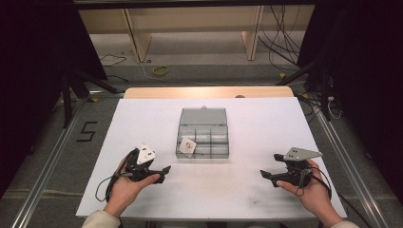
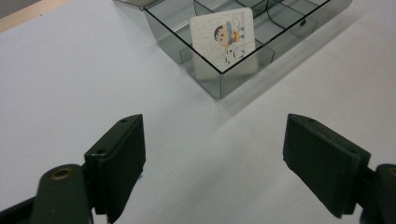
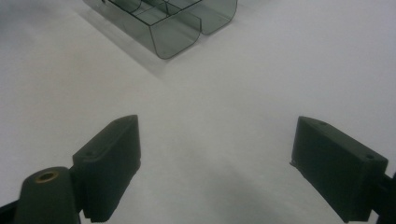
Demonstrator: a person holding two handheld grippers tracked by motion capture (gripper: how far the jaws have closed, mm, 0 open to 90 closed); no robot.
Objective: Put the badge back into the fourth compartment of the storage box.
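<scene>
A clear grey compartment box (image 1: 203, 140) lies mid-table with its lid (image 1: 203, 116) folded back. A white card with a cartoon figure (image 1: 187, 145) leans upright in the box's front left compartment; the left gripper view shows the card (image 2: 224, 37) in the near corner of the box (image 2: 205, 79). My left gripper (image 1: 164, 173) rests open on the table, left of and nearer than the box, its jaws wide apart and empty (image 2: 212, 163). My right gripper (image 1: 269, 179) stands open at the front right, empty (image 3: 215, 168), with a corner of the box (image 3: 163, 28) ahead of it.
The white table sheet (image 1: 247, 190) spreads around the box, with a wooden edge (image 1: 209, 91) at the back. Beyond the table are floor cables (image 1: 160, 71) and shelf legs. Metal rails run along both sides.
</scene>
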